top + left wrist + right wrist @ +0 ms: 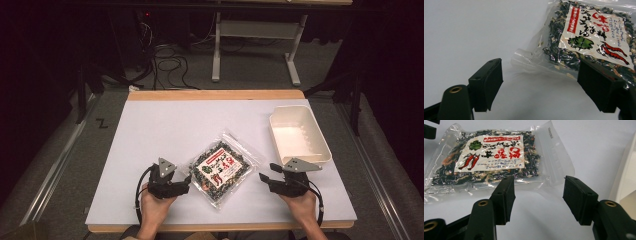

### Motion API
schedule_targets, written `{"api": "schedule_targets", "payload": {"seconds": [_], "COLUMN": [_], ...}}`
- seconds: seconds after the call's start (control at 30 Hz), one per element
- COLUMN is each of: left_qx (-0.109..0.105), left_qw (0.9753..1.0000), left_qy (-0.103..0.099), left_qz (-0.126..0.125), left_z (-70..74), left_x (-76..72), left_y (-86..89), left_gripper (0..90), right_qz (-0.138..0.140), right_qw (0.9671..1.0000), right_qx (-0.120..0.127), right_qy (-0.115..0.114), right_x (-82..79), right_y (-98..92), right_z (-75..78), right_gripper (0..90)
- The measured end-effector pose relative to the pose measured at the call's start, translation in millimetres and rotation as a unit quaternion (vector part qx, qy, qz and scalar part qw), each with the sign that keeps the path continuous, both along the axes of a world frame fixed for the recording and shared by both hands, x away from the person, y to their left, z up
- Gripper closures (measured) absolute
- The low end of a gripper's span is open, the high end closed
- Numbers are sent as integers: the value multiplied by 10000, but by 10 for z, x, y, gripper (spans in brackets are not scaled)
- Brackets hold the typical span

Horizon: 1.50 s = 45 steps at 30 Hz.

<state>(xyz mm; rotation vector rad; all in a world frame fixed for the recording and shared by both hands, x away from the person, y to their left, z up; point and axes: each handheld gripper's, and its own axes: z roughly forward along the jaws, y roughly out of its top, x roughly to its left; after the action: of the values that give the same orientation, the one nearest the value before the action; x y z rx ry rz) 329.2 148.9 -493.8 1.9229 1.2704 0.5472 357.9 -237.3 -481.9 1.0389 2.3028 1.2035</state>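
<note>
Unreadable red-and-black script on packet label [491, 151]

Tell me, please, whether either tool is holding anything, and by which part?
Nothing is held: both the left tool and right tool are open beside the packet.

far right: my empty white bin [299, 135] on the table [165, 120] | beyond the table: cables [167, 65] on floor, white frame legs [255, 45]
</note>
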Motion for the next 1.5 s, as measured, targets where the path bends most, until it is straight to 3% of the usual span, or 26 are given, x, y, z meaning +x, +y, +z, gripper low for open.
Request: {"api": "schedule_targets", "payload": {"seconds": [0.37,0.87,1.03,1.23,1.33,1.5], "left_qx": [-70,-209,-136,-53,-6,-37], "left_qw": [9999,9997,9998,9999,9998,9998], "left_qy": [56,-51,-75,47,176,206], "left_qz": [-59,-62,-134,-143,-77,4], "left_z": [8,61,70,48,8,-1], "left_x": [-10,-46,-45,-23,25,48], "left_y": [-13,-18,-37,-69,-56,-34], "left_gripper": [207,182,183,182,182,186], "right_qz": [25,62,27,33,10,-43], "right_qw": [10000,9998,9999,9999,10000,9999], "right_qx": [-91,-194,-75,-72,-48,-21], "right_qy": [-6,-79,-74,-70,12,104], "right_x": [3,10,27,86,175,320], "right_y": [14,34,36,92,130,208], "right_z": [-32,-8,26,80,82,79], "right_gripper": [430,426,429,425,425,420]}}
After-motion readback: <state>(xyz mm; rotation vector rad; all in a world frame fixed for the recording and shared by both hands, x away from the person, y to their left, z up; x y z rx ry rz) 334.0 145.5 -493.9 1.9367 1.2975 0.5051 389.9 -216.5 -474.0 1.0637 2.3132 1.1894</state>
